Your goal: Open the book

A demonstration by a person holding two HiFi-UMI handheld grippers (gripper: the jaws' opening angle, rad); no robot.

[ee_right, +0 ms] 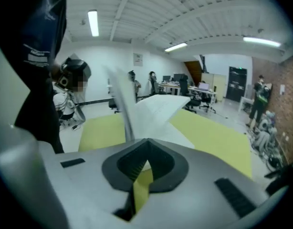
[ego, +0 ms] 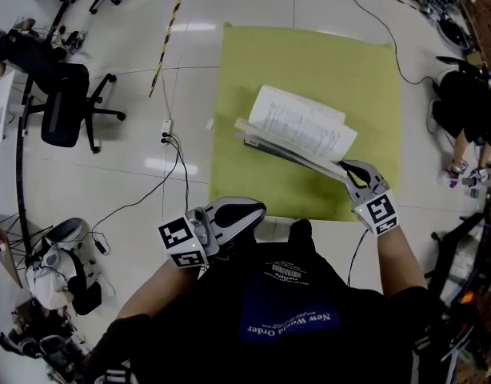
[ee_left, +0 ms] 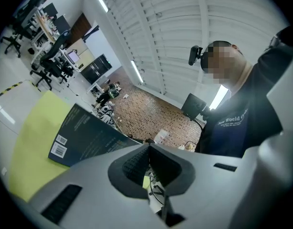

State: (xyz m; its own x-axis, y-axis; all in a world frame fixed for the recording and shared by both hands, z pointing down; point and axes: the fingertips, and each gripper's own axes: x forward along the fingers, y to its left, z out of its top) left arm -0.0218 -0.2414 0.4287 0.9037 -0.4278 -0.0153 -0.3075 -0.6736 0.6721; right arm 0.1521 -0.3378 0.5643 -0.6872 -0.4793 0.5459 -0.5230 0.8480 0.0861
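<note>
The right gripper (ego: 353, 172), arm reaching forward and tilted down, seems clamped on the book (ego: 301, 122) cover's edge; the left gripper (ego: 249, 212) sits level, closed, empty.

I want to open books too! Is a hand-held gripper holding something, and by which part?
The right hand-held gripper pinches the book by a corner of its raised part. The left hand-held gripper holds nothing.

L gripper (ego: 253, 211) held level close to torso, jaws together, empty. R gripper (ego: 351, 169) reaches fwd, angled down, jaws pinched on book (ego: 301, 126) edge.
</note>
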